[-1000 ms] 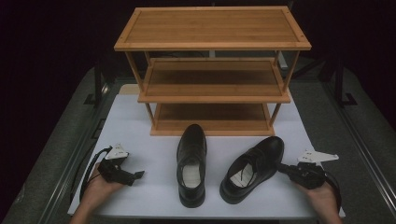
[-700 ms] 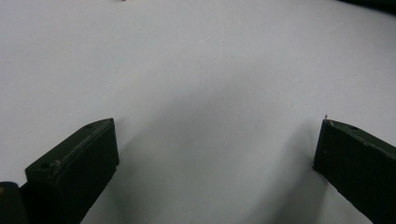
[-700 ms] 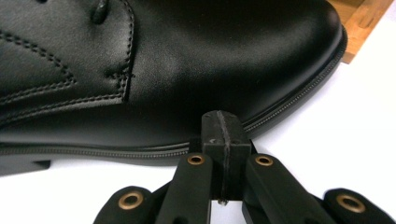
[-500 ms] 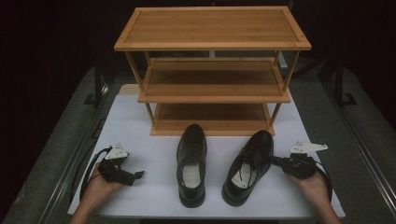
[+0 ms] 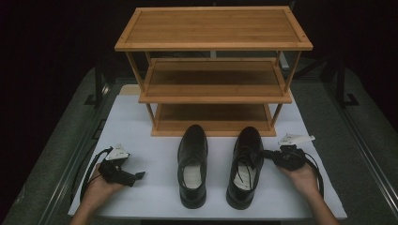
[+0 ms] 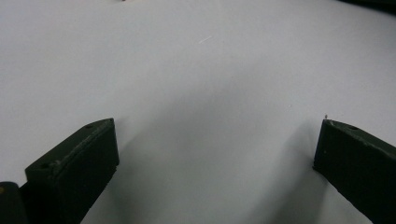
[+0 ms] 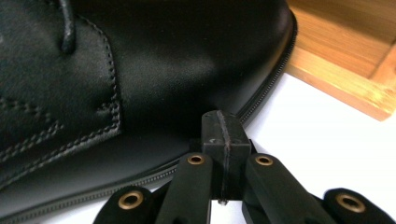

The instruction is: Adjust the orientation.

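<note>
Right shoe (image 5: 245, 166) lies on the white worktop (image 5: 141, 122), toe pointing at the bottom tier of the bamboo rack (image 5: 213, 89), just beside the left shoe (image 5: 192, 164) and roughly parallel to it, both near the front edge. Right gripper (image 5: 268, 153) sits against this shoe's outer side; in the right gripper view its jaws are pressed flat together with nothing between them, the closed tip (image 7: 223, 135) touching or nearly touching the welt where upper meets sole (image 7: 140, 93). Left gripper (image 5: 136, 176) rests toward the left edge of the worktop, well apart from both shoes, jaws spread wide over bare white surface in the left gripper view. Risks, as judged: a closed tip can only push, so any force here acts low on the side and may pivot the shoe rather than slide it, swinging the heel into the left shoe or jamming the toe against the rack's bottom rail (image 7: 345, 79). Smooth polished leather gives poor purchase; the tip could skid along the welt and slip off. If a lift is intended, the jaws must first open, and a bite on the thin collar edge or the laces could let the shoe rotate and drop. Nothing steadies the shoe on its far side.
</note>
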